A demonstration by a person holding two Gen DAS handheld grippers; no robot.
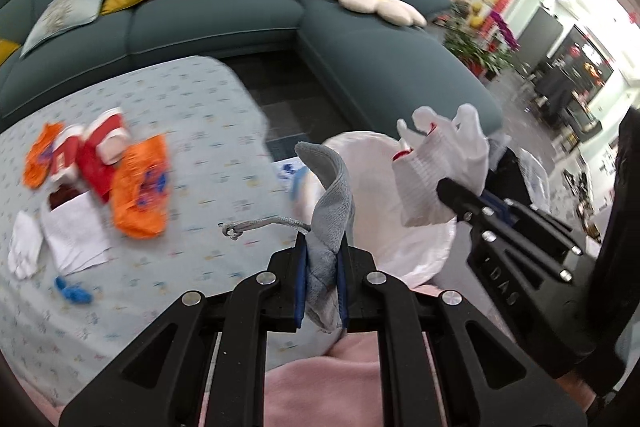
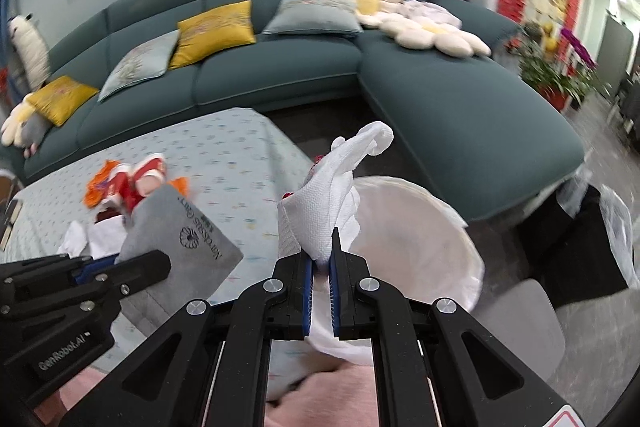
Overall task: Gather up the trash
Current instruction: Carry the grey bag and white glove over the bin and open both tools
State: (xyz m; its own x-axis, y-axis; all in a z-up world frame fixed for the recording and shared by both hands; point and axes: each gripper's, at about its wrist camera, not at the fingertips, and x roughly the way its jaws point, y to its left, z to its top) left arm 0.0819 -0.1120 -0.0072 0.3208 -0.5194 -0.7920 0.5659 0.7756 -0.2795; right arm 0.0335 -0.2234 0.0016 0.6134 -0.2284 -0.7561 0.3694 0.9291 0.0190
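Over on the left of the tabletop [image 1: 192,99] a heap of crinkly orange and red wrappers [image 1: 140,187], paper napkins [image 1: 76,235] and blue scraps [image 1: 74,291] is still uncollected. Left gripper [image 1: 322,259] jaws pinch a soft grey cloth [image 1: 332,195]. Right gripper [image 2: 320,263] jaws clamp a knit white glove [image 2: 320,211] right above the thin white trash bag [image 2: 420,227], so roughly halfway I'd guess.

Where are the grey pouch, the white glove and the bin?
Grey pouch [image 1: 330,187], left wrist view: its fabric middle.
White glove [image 2: 320,219], right wrist view: its knitted cuff.
Bin [image 2: 420,227], right wrist view: its white liner.
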